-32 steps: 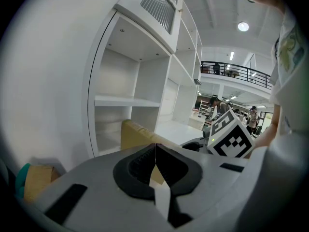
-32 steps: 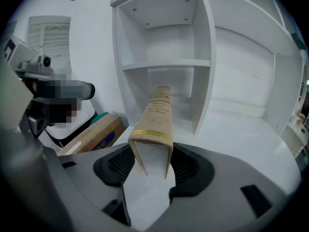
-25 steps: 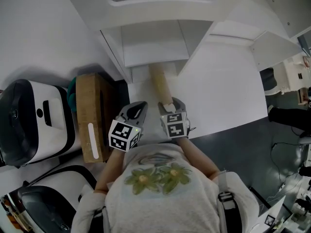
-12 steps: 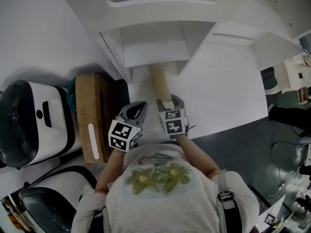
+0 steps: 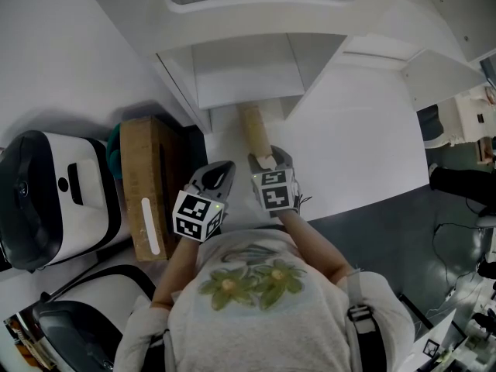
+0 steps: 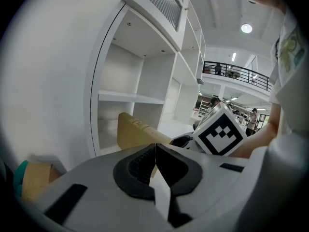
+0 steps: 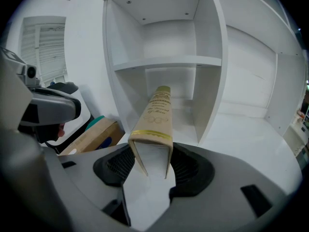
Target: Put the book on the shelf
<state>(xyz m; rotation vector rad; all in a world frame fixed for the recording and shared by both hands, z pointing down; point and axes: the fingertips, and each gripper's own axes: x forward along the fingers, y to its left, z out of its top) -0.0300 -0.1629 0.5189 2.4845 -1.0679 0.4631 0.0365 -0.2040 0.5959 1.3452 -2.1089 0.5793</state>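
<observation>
White all round: white walls, white floor (image 5: 356, 153), white shelf (image 5: 246, 72) straight ahead with its compartments open to the front. Book (image 5: 255, 128) gripped at its near end by right gripper (image 5: 268, 161), jaws pressed on the two covers, tan spine with gold print turned up and page edges turned down (plainest in the right gripper view). Held off the floor, tilted up away from the jaws. Far end at the mouth of the lower compartment, just under the board (image 7: 164, 62) dividing it from the one above; cannot tell whether touching anything there.

Left gripper (image 5: 219, 170) just beside the right one, jaws clenched together on nothing, clear of the book.

Cardboard box (image 5: 146, 184) on the floor by the shelf's left side, long and brown, with something teal (image 5: 115, 144) at its far left corner. Two black-and-white machines (image 5: 54, 192) further left, near the floor's left edge. Pale shirt (image 5: 256, 285) with a green flower print below both grippers. Far behind, in the left gripper view, a dark balcony rail (image 6: 236, 74) under ceiling lights.
</observation>
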